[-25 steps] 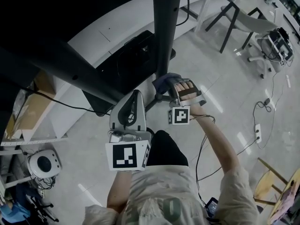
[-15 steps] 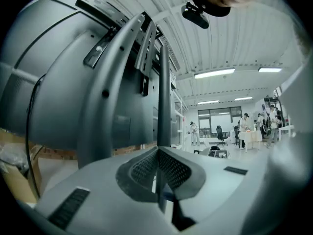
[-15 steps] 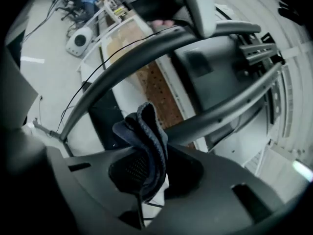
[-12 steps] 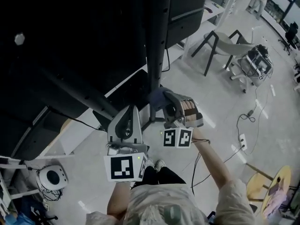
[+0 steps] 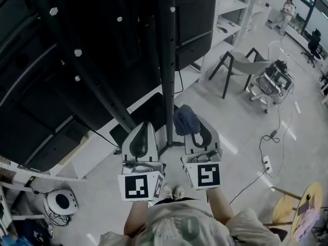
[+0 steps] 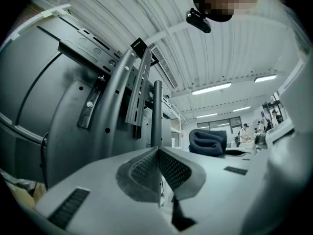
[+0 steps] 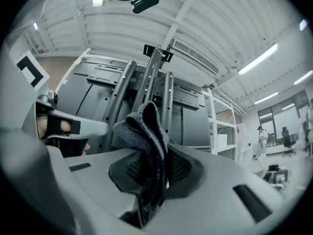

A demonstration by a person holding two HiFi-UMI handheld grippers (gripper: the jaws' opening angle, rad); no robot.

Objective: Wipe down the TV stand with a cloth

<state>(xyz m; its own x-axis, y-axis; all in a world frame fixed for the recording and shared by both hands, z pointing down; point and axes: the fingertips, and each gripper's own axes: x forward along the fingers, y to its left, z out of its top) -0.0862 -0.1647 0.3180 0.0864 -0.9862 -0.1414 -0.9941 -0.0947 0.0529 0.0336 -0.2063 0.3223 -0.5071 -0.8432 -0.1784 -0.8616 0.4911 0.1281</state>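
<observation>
1. Television (image 5: 77, 60): dark back panel with bolts and mounting rails, filling the upper left and centre of the head view.
2. Floor (image 5: 246, 137): pale and glossy, across the lower and right part of that view, with cables trailing over it.
3. TV stand (image 5: 166, 60): a dark upright pole running from the top centre down to mid-frame. Its flat dark base (image 5: 148, 111) lies on the floor just left of the pole's foot.
4. Shelving (image 5: 230, 9): white, upper right, behind the television.
5. Chair (image 5: 241, 68): pale seat on dark splayed legs, right of centre.
6. Round table (image 5: 294, 209): wooden, at the lower right edge.
7. Left gripper (image 5: 145, 126): lower centre, just left of the pole, tips pointing up the frame. Its own view shows the two ribbed pads (image 6: 146, 168) pressed together with nothing between them.
8. Right gripper (image 5: 193, 128): lower centre, just right of the pole and level with the left one. Its jaws are clamped on the cloth.
9. Cloth (image 5: 184, 119): dark blue, bunched, standing up out of the right gripper's pads. It sits just beside the pole near its foot, and I cannot tell whether it touches the pole.
10. Round white device (image 5: 61, 201): on the floor, lower left.
11. Power strip (image 5: 266, 163): white, on the floor, right of the grippers.
</observation>
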